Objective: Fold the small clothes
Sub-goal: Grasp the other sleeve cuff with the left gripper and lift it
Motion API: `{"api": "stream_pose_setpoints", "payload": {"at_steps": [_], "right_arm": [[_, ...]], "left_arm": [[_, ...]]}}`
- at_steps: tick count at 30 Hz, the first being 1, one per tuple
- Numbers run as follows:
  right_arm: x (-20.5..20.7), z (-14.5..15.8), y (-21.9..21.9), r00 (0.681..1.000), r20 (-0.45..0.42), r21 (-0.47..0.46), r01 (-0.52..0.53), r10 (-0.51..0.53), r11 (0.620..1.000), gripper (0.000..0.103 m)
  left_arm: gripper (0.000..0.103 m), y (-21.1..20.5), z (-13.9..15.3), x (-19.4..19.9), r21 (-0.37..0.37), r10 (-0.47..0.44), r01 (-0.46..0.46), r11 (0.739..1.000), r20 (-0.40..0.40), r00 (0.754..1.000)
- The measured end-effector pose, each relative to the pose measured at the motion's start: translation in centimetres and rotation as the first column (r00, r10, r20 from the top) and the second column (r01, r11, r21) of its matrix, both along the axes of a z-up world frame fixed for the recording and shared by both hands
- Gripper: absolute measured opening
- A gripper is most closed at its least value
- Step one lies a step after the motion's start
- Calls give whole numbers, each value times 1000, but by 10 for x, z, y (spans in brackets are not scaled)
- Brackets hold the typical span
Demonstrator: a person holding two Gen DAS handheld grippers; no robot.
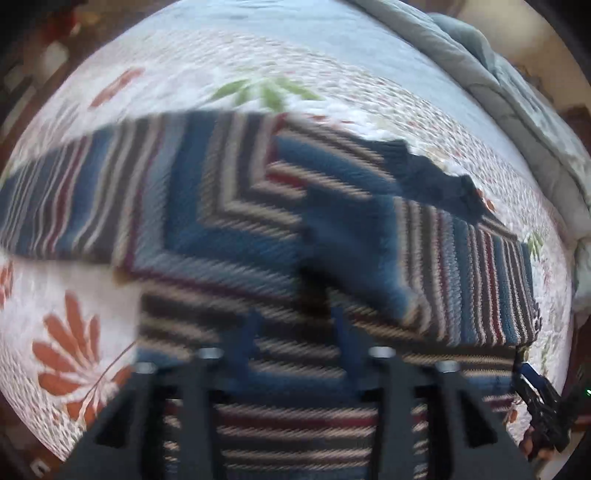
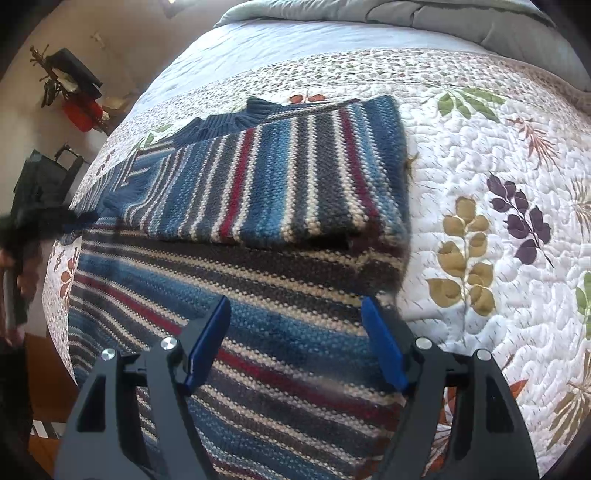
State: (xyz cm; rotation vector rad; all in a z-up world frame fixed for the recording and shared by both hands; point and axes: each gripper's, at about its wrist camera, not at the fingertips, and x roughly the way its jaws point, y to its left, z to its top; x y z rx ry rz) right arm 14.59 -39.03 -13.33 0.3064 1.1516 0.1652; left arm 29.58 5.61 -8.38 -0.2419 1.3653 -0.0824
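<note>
Spread across the quilted floral bedspread (image 2: 480,155) lies a striped knit sweater (image 2: 258,184) in blue, grey, cream and red bands, its sleeve folded over the body and its ribbed navy collar (image 2: 229,118) toward the far side. Above the sweater's lower part the right claw (image 2: 295,314) hangs with its blue pads (image 2: 380,343) spread wide, nothing between them. In the blurred left wrist view, the left claw (image 1: 295,321) points steeply down over the same sweater (image 1: 221,206), its jaws partly apart; whether the pads touch the knit I cannot tell. A grey comforter (image 2: 461,22) is bunched at the bed's far end.
</note>
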Motion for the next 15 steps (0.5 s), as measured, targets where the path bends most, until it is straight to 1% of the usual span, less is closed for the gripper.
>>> {"api": "stream_pose_setpoints", "payload": {"at_steps": [1, 3, 4, 5, 7, 9, 12, 14, 15], "right_arm": [[0, 0, -1, 1000, -3, 7, 3, -3, 1000, 73], [2, 2, -2, 1000, -7, 18, 9, -9, 1000, 73], [4, 3, -1, 1000, -7, 17, 12, -12, 1000, 73], [6, 5, 0, 1000, -7, 13, 13, -13, 1000, 73], [9, 7, 4, 1000, -5, 10, 9, -9, 1000, 73], [13, 10, 8, 1000, -3, 6, 1, -1, 1000, 73], [24, 16, 15, 1000, 3, -9, -14, 14, 1000, 73], [31, 20, 16, 1000, 7, -19, -17, 17, 1000, 73], [36, 22, 16, 1000, 9, -24, -15, 15, 1000, 73]], "left_arm": [[53, 8, 0, -2, -19, 6, -6, 1000, 1, 1000], [53, 15, 2, 2, -34, 24, -24, 999, -3, 1000], [57, 13, 3, 8, -46, 28, -28, 999, -2, 1000], [64, 9, 4, 17, -75, 19, -19, 997, 1, 1000], [68, -1, 1, 35, -100, 13, -14, 995, -13, 1000], [68, -9, -10, 51, -116, 6, -11, 993, -49, 999], [67, -20, -35, 62, -151, 1, -22, 988, -139, 990], [60, -24, -47, 62, -214, 3, -40, 976, -169, 986], [45, -27, -50, 61, -245, -5, -38, 969, -172, 985]]}}
